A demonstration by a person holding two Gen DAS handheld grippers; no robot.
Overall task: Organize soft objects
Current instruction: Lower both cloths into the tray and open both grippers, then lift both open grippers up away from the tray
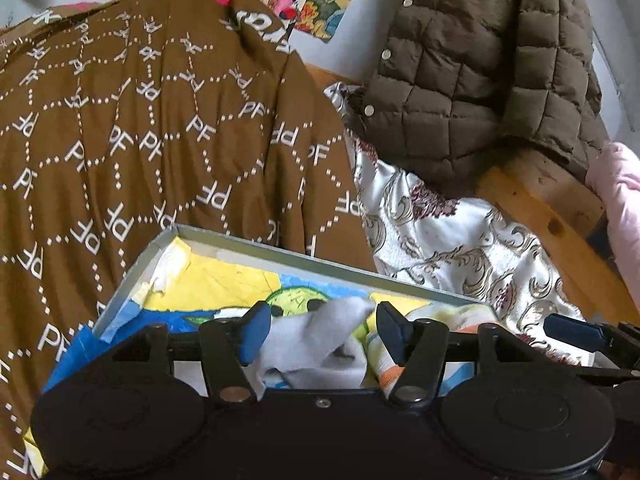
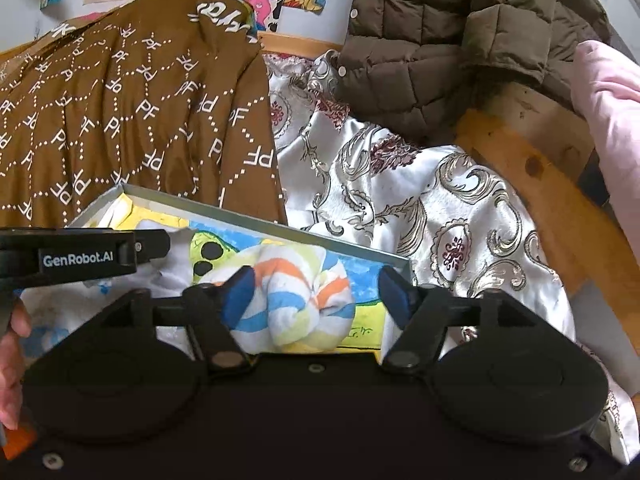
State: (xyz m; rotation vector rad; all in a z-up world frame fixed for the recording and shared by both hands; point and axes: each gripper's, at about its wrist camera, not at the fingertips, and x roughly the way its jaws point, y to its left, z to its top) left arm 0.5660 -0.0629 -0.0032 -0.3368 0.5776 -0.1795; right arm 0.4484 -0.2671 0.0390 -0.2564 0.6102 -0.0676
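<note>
Draped over the bed is a brown throw (image 1: pixel 160 128), with a patterned satin cloth (image 2: pixel 400 200) to its right and a quilted jacket (image 1: pixel 480 80) far right. Near the cameras, a shallow tray (image 1: pixel 320 266) lined with a drawing holds a grey sock (image 1: pixel 320 336) on the left and a striped sock roll (image 2: pixel 292 296) on the right. The left gripper (image 1: pixel 320 330) is spread around the grey sock; the right gripper (image 2: pixel 316 292) is spread around the roll, neither pinched. Both should be lifted straight clear so that no fabric is snagged. "PF" is repeated across the throw; "GenRobot.AI" is read on the left gripper in the right view.
</note>
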